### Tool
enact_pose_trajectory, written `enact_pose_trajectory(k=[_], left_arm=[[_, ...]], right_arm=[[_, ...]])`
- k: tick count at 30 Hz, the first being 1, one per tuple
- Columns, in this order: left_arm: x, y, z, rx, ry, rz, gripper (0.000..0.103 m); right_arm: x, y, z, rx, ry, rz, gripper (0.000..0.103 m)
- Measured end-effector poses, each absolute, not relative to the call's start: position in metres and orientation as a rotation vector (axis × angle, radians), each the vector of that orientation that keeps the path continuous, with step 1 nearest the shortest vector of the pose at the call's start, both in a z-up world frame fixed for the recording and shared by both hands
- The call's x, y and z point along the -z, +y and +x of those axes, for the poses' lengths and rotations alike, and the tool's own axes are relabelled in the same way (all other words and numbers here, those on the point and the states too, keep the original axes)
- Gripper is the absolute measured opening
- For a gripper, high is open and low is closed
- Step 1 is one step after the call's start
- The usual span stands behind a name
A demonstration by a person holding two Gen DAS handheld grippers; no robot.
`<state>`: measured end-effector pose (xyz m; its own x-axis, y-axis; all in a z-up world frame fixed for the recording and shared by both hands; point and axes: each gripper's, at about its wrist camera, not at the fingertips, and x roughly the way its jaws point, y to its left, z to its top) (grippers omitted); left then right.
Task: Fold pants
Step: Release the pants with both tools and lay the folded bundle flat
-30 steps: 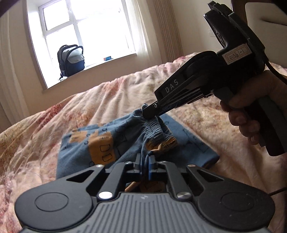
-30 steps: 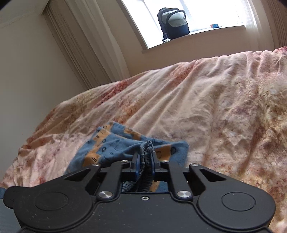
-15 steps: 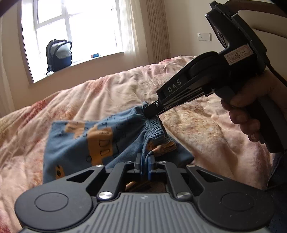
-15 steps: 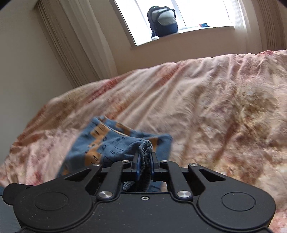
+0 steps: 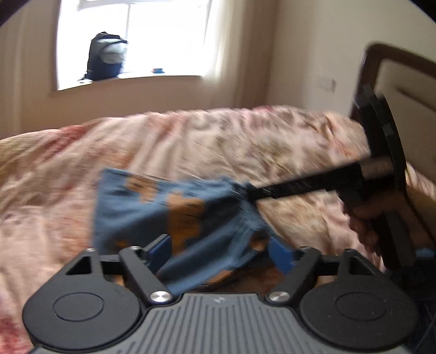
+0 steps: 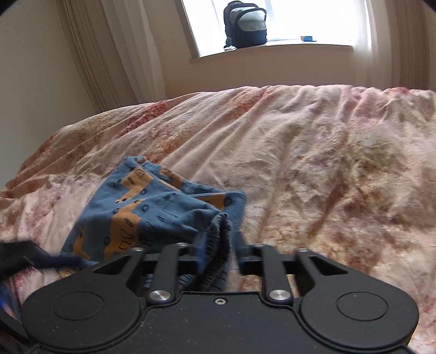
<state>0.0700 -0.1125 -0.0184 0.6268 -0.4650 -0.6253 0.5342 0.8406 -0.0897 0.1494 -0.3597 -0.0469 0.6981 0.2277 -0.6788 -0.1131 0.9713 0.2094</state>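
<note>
Two grippers: one left gripper (image 5: 222,252) at the bottom centre of the left wrist view, one right gripper (image 6: 218,243) at the bottom centre of the right wrist view.
Left gripper state: jaws spread wide, blue pads far apart; cloth lies loose between them, unclamped.
Right gripper state: jaws parted a little, with the gathered waistband between the pads; in the right wrist view a gap shows on the right-hand side of the cloth, so no firm pinch is visible. In the left wrist view its tip meets the cloth at centre right, blurred.
One pair of pants (image 6: 147,215): blue with orange vehicle prints, lying bunched on the bedspread (image 6: 313,163), lower left of centre in the right wrist view, centre in the left wrist view.
One hand (image 5: 365,217): at the right edge of the left wrist view, wrapped around the right gripper's handle.
One backpack (image 6: 245,24): dark, standing on the windowsill, top centre of the right wrist view.
One small blue item (image 6: 308,38): on the sill, right of the backpack; too small to identify.
One headboard (image 5: 395,70): dark wood frame, upper right of the left wrist view.
Sharpness: left wrist view is heavily blurred.
</note>
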Motion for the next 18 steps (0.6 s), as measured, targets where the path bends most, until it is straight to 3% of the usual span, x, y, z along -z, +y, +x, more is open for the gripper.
enact_pose_trajectory(k=[2, 4, 7, 10, 15, 18], left_arm=[[0.013, -0.089, 0.078, 0.477, 0.691, 0.063, 0.103], [0.014, -0.070, 0.088, 0.389, 0.705, 0.013, 0.103], [0.031, -0.048, 0.108, 0.270, 0.779, -0.089, 0.103], [0.057, -0.039, 0.117, 0.195, 0.841, -0.151, 0.103], [0.074, -0.037, 0.112, 0.180, 0.931, 0.018, 0.103], [0.070, -0.037, 0.104, 0.167, 0.920, 0.064, 0.103]], right_arm=[[0.043, -0.355, 0.146, -0.160, 0.758, 0.120, 0.048], [0.037, -0.344, 0.142, -0.136, 0.736, 0.084, 0.079], [0.032, -0.321, 0.133, -0.154, 0.706, 0.036, 0.097], [0.038, -0.300, 0.132, -0.131, 0.722, -0.059, 0.100], [0.065, -0.290, 0.136, -0.122, 0.902, -0.279, 0.102], [0.063, -0.303, 0.135, -0.154, 0.935, -0.214, 0.102]])
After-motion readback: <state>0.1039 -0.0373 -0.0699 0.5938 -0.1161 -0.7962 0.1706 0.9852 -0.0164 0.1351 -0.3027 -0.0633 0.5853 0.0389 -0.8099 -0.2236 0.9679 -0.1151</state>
